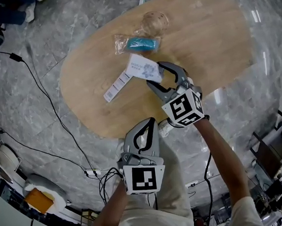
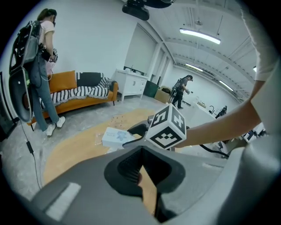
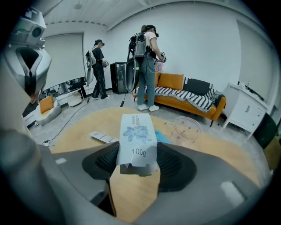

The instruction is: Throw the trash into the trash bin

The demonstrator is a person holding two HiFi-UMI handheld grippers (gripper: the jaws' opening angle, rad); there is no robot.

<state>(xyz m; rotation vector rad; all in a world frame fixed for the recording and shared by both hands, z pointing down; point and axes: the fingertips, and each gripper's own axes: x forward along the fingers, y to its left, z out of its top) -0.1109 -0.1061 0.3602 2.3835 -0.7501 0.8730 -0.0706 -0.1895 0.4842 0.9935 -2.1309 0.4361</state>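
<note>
Trash, here a white carton, is clamped at its near end between the jaws of the right gripper, over the wooden table. With so short a bite, it could be twisted loose or crushed in carrying, and no bin is seen. Both forearms are angled downward. The left gripper, closed and empty, is held at the table's near edge.

Left claw up close, tips pinched together with nothing in them, just the wooden table showing behind. Past it, the right claw grips a white box over the table. Orange sofa and a standing person at back left.
</note>
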